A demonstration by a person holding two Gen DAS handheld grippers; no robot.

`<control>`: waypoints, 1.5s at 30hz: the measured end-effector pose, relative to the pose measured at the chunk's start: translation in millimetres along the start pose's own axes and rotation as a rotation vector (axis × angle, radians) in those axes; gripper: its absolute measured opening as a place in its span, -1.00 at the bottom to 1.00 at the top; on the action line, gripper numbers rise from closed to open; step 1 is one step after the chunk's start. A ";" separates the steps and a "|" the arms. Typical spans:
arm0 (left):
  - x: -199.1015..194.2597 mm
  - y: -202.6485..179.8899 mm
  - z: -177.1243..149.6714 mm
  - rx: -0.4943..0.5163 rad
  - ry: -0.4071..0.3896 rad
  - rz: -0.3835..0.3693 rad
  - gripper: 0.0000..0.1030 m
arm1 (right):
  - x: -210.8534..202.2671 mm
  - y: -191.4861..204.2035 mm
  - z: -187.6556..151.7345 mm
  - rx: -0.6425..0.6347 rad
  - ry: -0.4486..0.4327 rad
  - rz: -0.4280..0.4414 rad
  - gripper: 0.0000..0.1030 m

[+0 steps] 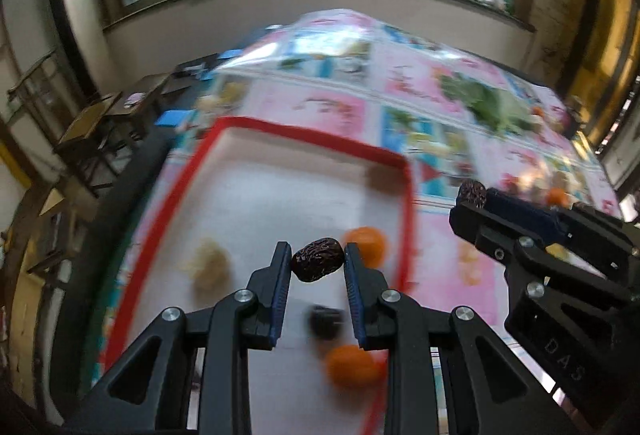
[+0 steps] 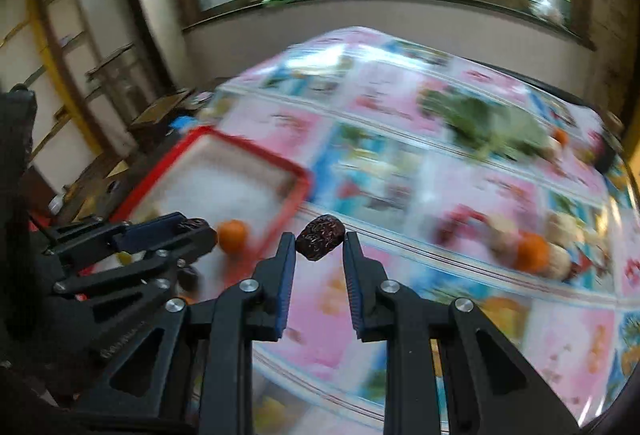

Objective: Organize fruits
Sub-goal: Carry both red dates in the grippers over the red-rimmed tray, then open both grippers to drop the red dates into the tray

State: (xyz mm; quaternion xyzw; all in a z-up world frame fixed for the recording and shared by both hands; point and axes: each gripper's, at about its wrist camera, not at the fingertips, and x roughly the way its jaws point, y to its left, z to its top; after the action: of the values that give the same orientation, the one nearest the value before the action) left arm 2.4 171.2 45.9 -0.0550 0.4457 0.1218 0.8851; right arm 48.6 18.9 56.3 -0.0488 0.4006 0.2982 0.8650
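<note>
- Left wrist view: the left gripper (image 1: 318, 261) is nearly closed, pinching a wrinkled dried date (image 1: 317, 259) at its two ends, above the red-rimmed tray (image 1: 407, 195). In the tray lie two oranges (image 1: 366, 245), a pale fruit (image 1: 210, 265) and another dark date (image 1: 326, 321).
- The date looks light, small and slightly soft with leathery skin. A gentle pinch across its middle should hold; a hard squeeze could crush it.
- Right wrist view: the right gripper (image 2: 319, 238) is likewise nearly closed on a second date (image 2: 320, 237), over the patterned tablecloth (image 2: 440, 171) beside the tray. More fruit (image 2: 532, 253) waits further right.
</note>
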 end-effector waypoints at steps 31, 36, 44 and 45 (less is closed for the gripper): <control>40.8 48.1 5.6 -0.042 0.053 0.055 -0.50 | 114.4 68.7 36.5 -0.084 0.172 -0.009 -0.49; 41.0 48.5 6.3 -0.039 0.054 0.062 -0.49 | 116.5 69.0 36.3 -0.083 0.178 -0.008 -0.49; 40.7 43.9 5.1 -0.029 0.054 0.066 -0.48 | 117.8 67.4 34.8 -0.082 0.180 -0.023 -0.48; 40.8 43.3 5.3 -0.029 0.057 0.061 -0.49 | 117.8 67.2 34.6 -0.081 0.182 -0.023 -0.48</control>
State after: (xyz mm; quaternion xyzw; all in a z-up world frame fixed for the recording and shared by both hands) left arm 18.5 220.8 16.8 -0.0579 0.4704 0.1536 0.8671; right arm 93.3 141.2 5.0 -0.1153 0.4647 0.2984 0.8257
